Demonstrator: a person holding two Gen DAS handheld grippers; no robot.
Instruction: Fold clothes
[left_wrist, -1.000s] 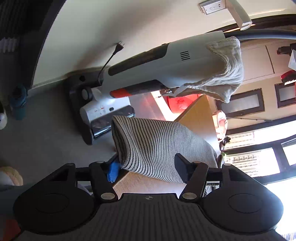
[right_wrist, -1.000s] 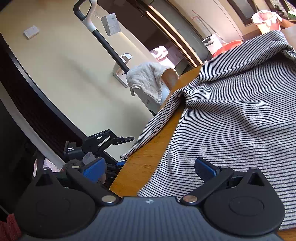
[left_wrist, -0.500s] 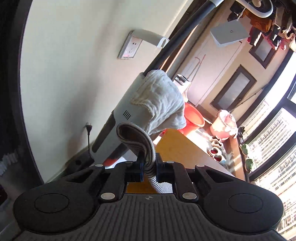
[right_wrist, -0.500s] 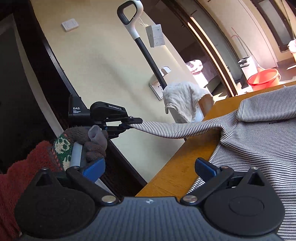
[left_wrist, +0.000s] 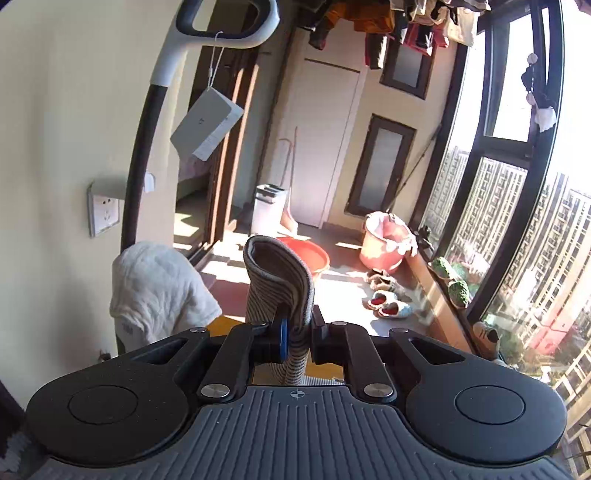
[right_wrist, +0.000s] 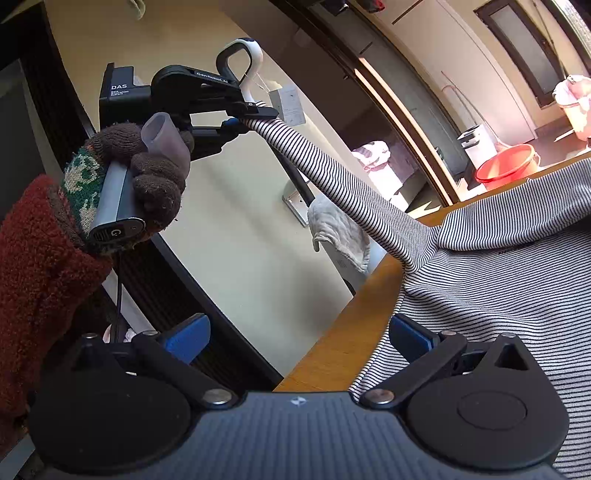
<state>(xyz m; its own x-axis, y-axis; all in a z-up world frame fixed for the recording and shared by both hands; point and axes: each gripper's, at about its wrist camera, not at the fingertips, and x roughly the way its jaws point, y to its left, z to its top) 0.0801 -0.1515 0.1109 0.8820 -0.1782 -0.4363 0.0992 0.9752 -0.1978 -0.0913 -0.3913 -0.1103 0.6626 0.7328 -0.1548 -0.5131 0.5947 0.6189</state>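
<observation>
A black-and-white striped shirt (right_wrist: 517, 288) lies spread on the wooden table (right_wrist: 351, 343). Its sleeve (right_wrist: 332, 181) is stretched up and to the left, off the table's edge. My left gripper (right_wrist: 251, 112), held in a gloved hand (right_wrist: 147, 173), is shut on the sleeve's cuff (left_wrist: 280, 280), which sticks up between its pads in the left wrist view (left_wrist: 295, 338). My right gripper (right_wrist: 299, 338) stands open over the table's near left edge, with the shirt's hem by its right finger and nothing pinched.
An upright vacuum cleaner (left_wrist: 147, 140) with a white cloth (left_wrist: 159, 288) draped on it stands by the wall left of the table. Beyond are a red basin (right_wrist: 506, 162), a pink bucket (left_wrist: 384, 243), slippers and a large window.
My left gripper closed on the sleeve cuff and lifted it high, rolling as it rose, so the sleeve now stretches taut above the table. My right gripper rose slightly and stayed open.
</observation>
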